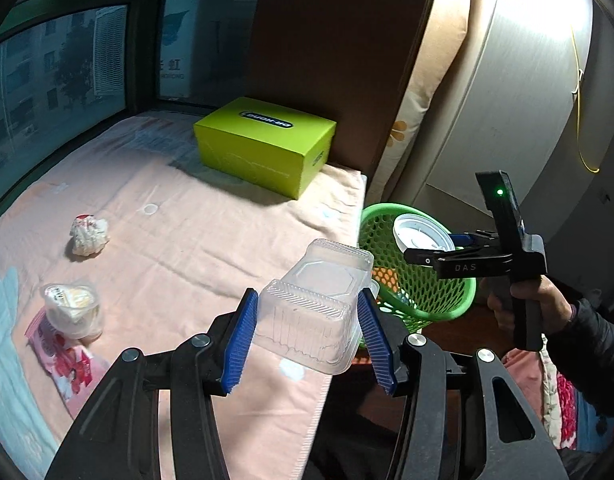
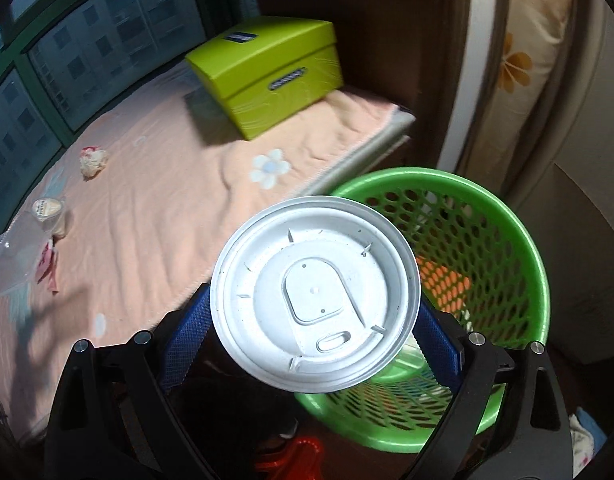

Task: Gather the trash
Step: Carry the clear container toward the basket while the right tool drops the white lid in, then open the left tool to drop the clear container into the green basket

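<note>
My left gripper (image 1: pixel 305 340) is shut on a clear plastic clamshell box (image 1: pixel 315 304), held above the bed's near right edge, left of the green mesh basket (image 1: pixel 435 304). My right gripper (image 2: pixel 313 336) is shut on a cup with a white lid (image 2: pixel 315 296), held at the basket's (image 2: pixel 507 264) left rim; it also shows in the left wrist view (image 1: pixel 447 250) with the lid (image 1: pixel 421 234) over the basket. On the bed lie a crumpled tissue (image 1: pixel 89 235), a clear cup with a lid (image 1: pixel 73 310) and a pink wrapper (image 1: pixel 67 364).
A lime green box (image 1: pixel 263 144) stands at the back of the pink blanket (image 1: pixel 195 232), by a brown panel. Windows run along the left. Something orange (image 2: pixel 443 280) lies inside the basket. A flowered pillow (image 2: pixel 523 64) leans at the right.
</note>
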The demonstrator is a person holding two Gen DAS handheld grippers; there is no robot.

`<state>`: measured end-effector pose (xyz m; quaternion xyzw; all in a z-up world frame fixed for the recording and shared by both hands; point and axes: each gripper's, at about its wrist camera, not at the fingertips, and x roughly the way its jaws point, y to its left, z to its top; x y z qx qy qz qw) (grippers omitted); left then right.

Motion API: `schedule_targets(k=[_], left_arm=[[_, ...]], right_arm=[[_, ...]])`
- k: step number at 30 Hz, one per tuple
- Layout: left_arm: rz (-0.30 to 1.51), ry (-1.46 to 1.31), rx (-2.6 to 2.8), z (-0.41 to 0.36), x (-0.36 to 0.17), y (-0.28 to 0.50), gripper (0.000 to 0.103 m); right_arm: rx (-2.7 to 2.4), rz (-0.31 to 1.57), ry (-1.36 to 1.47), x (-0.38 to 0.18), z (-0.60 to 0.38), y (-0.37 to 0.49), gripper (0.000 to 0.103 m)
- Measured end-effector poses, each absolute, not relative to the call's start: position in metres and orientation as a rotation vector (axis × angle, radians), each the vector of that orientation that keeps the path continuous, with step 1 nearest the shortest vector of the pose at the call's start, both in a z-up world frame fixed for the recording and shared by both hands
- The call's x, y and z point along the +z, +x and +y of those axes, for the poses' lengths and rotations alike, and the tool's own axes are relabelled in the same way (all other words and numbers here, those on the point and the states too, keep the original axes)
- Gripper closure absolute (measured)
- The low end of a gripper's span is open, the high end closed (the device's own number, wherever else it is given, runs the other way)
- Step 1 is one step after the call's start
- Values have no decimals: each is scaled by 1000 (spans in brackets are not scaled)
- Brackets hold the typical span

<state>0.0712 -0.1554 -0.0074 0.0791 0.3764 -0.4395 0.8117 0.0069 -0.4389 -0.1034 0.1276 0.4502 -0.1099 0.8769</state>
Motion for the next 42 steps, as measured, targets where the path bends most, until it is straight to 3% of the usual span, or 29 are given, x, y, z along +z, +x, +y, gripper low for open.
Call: schedule_targets(k=[14,37,42], left_arm=[[845,219,-1031,-232,-13,51,54],[959,371,-1111,-369,-59,32,52],[985,370,-1116,-384,-69,27,41]], right_arm=[[-346,966,330,-147,-524,-1,7],[-414,806,335,-80,-546,-90,8],[-418,782,365,-74,-547,-108,8]])
